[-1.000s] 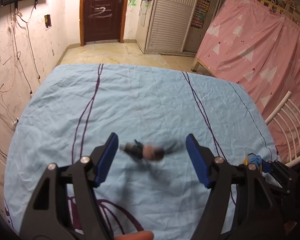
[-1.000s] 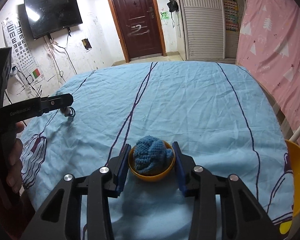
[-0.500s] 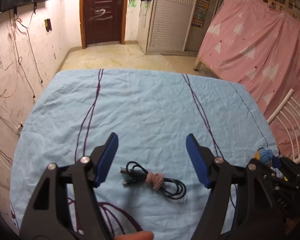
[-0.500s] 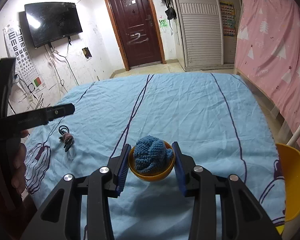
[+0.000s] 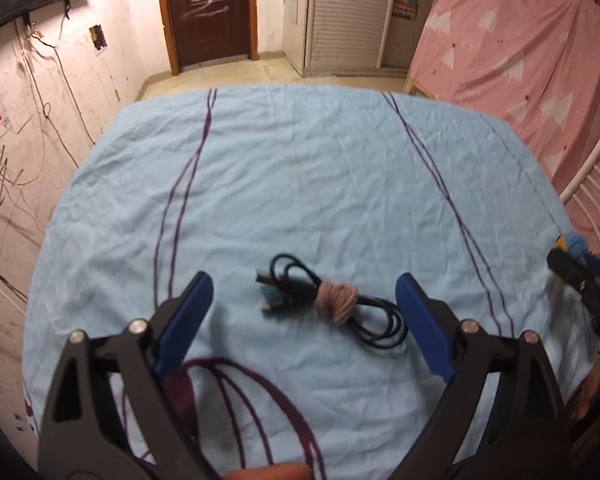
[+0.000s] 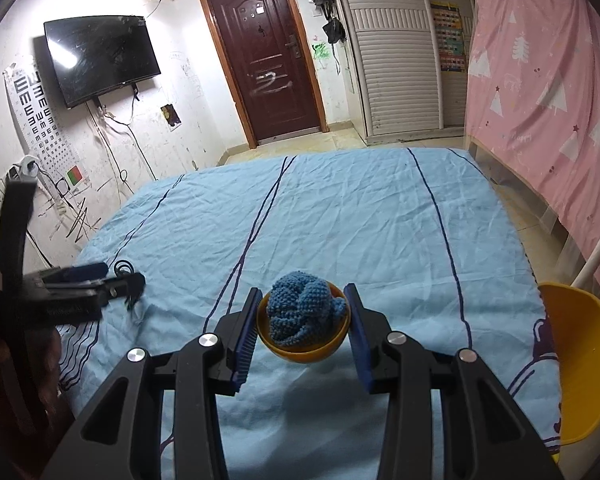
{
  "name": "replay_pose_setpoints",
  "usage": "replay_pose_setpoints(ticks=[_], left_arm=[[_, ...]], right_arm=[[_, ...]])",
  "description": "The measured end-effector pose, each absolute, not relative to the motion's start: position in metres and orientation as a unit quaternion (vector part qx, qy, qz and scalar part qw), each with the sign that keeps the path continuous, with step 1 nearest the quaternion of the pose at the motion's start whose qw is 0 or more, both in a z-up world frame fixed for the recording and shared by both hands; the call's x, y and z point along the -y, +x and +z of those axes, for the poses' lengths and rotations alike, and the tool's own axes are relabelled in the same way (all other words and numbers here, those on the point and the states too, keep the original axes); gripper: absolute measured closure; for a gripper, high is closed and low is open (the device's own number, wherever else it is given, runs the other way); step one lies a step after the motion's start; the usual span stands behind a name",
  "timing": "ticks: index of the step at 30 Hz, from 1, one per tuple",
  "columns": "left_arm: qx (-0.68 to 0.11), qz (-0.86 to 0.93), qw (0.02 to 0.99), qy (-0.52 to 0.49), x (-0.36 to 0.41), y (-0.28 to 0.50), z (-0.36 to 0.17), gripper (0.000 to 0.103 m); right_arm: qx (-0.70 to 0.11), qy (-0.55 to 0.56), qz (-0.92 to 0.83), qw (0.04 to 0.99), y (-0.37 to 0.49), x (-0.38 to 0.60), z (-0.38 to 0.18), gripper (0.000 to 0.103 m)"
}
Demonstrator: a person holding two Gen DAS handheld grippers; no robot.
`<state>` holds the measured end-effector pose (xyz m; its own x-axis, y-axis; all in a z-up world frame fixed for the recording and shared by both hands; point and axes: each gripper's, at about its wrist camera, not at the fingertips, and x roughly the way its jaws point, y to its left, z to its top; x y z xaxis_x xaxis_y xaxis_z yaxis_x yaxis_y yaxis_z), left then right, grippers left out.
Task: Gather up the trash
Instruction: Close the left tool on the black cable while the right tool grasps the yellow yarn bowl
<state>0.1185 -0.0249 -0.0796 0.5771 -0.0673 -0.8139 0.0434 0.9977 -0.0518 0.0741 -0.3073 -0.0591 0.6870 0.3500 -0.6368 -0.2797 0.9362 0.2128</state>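
A coiled black cable (image 5: 332, 300) tied with pinkish yarn lies on the blue bedsheet (image 5: 300, 184), loose between the left gripper (image 5: 304, 316), whose jaws have just been opening. The right gripper (image 6: 302, 330), tilted downward, clasps a yellow bowl (image 6: 304, 350) of blue knitting (image 6: 304, 310), apparently lifted.

My left black two-finger gripper with blue pads (image 5: 304, 312) points steeply down, jaws just opened wide; my right matching gripper (image 6: 303, 322) stays clamped.
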Motion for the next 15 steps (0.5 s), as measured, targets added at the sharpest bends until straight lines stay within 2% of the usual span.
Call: replay_pose_setpoints(ticks=[1, 3, 5, 6, 8, 12, 13, 15], left_arm=[[-0.460, -0.030, 0.887, -0.011, 0.026, 0.119, -0.081, 0.015], [-0.464, -0.033, 0.885, -0.012, 0.028, 0.119, -0.084, 0.021], [-0.458, -0.027, 0.889, -0.003, 0.031, 0.118, -0.084, 0.038], [-0.455, -0.026, 0.890, 0.001, 0.033, 0.117, -0.084, 0.043], [-0.452, -0.027, 0.891, 0.004, 0.035, 0.118, -0.083, 0.061], [-0.445, -0.031, 0.895, 0.003, 0.037, 0.120, -0.083, 0.069], [-0.441, -0.031, 0.897, 0.002, 0.037, 0.120, -0.081, 0.078], [-0.442, -0.039, 0.896, -0.001, 0.039, 0.120, -0.079, 0.078]], right_arm=[[-0.356, 0.049, 0.173, 0.917, 0.074, 0.308, -0.059, 0.068], [-0.355, 0.050, 0.174, 0.917, 0.073, 0.308, -0.058, 0.068], [-0.355, 0.051, 0.173, 0.917, 0.073, 0.310, -0.059, 0.068], [-0.355, 0.052, 0.172, 0.918, 0.073, 0.311, -0.059, 0.068], [-0.353, 0.056, 0.171, 0.918, 0.072, 0.314, -0.059, 0.068], [-0.353, 0.061, 0.170, 0.918, 0.071, 0.318, -0.060, 0.068], [-0.352, 0.062, 0.169, 0.918, 0.071, 0.319, -0.060, 0.068], [-0.352, 0.064, 0.168, 0.919, 0.070, 0.321, -0.060, 0.068]])
